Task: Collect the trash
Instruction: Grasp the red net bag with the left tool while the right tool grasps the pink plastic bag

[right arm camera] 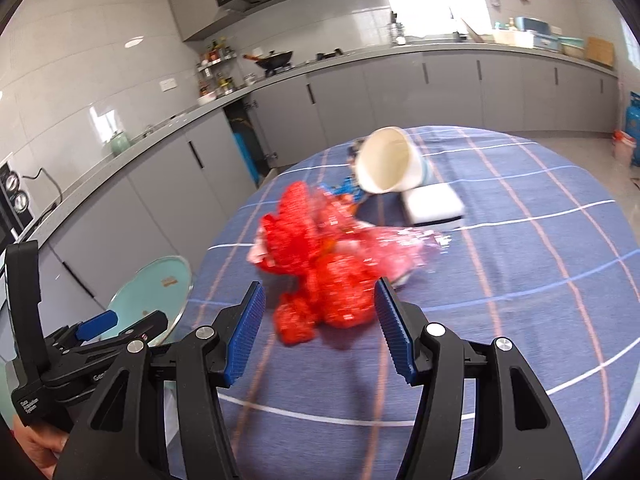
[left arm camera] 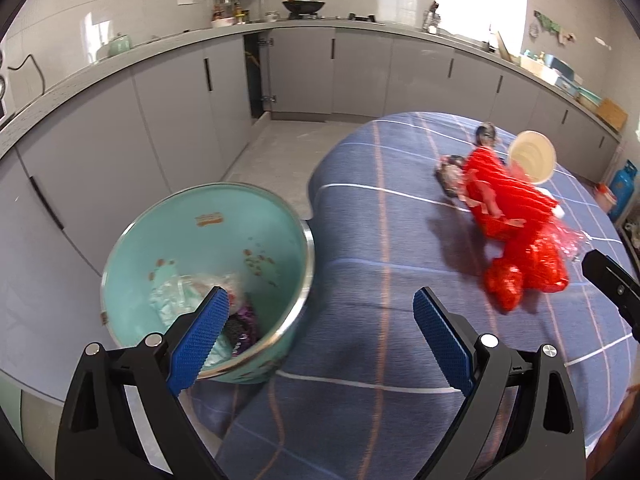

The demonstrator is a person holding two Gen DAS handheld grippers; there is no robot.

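A crumpled red plastic bag (right arm camera: 320,264) lies on the blue checked tablecloth (right arm camera: 520,280). My right gripper (right arm camera: 320,292) is open just in front of the bag; the bag's near end shows between the fingertips, but the pads do not press on it. A white paper cup (right arm camera: 388,164) lies tipped behind the bag, next to a white box (right arm camera: 434,204). My left gripper (left arm camera: 320,300) is open and holds nothing, hovering over the table edge beside a teal bin (left arm camera: 208,276) with wrappers in it. The red bag (left arm camera: 508,208) lies to its far right.
Grey kitchen cabinets (left arm camera: 168,120) and a worktop run round the room, with one cabinet door open. A wok (left arm camera: 302,4) sits on the stove. A blue gas cylinder (left arm camera: 624,188) stands on the floor at the right. A hand (right arm camera: 40,452) holds the left gripper.
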